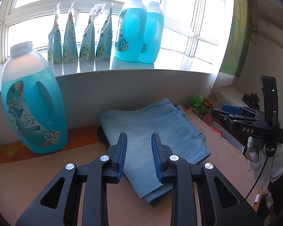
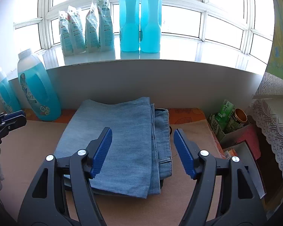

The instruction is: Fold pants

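Both your left hand-held gripper (image 1: 139,145) and right hand-held gripper (image 2: 143,145) hang above the desk (image 2: 24,150) with jaws apart and empty, the pants (image 2: 122,131) lying folded below, so the folding looks finished and you likely only need to back off.

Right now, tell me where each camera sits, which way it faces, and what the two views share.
Left wrist: on the left gripper, open, looking down over the folded pants toward the window; the right gripper and a gloved hand show.
Right wrist: on the right gripper, open, facing the pants; the left gripper shows at the left edge.
Shared: pants, detergent bottles, windowsill.
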